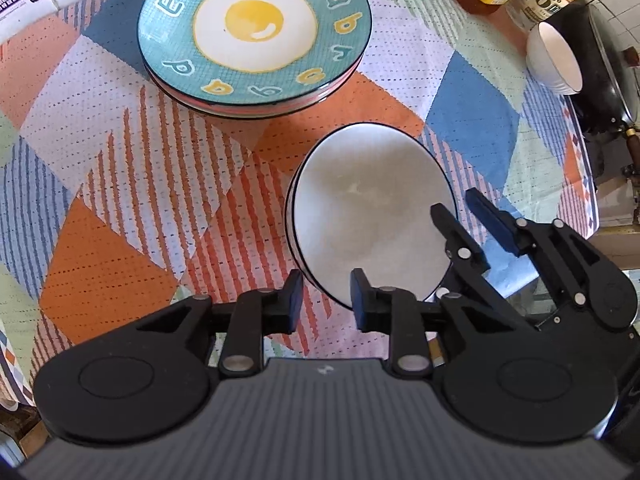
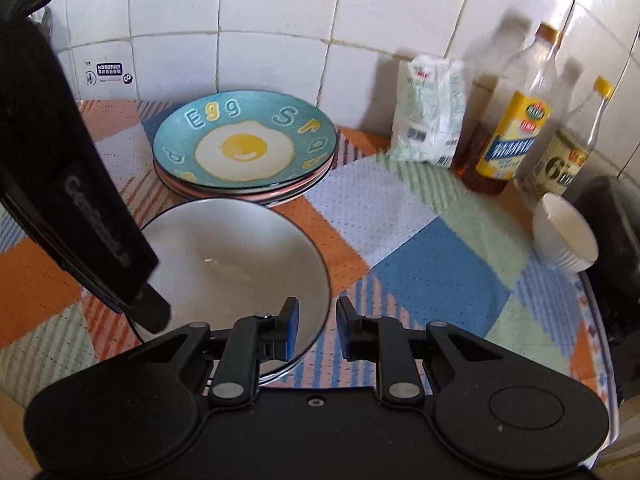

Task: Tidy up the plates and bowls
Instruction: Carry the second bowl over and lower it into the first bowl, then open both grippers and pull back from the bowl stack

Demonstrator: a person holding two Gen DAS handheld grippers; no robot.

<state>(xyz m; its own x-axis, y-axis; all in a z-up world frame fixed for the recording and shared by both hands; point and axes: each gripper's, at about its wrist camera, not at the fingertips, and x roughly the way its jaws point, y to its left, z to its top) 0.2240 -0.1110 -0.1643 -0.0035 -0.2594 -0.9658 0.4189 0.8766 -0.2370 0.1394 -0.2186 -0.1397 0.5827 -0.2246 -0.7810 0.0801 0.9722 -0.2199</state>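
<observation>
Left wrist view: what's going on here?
A person works a claw in each hand at a white ceramic bowl with a dark rim on the patchwork tablecloth. The left claw straddles its near rim, the right claw its right side; neither looks clamped. The stack of plates with a teal fried-egg plate on top sits behind.
</observation>
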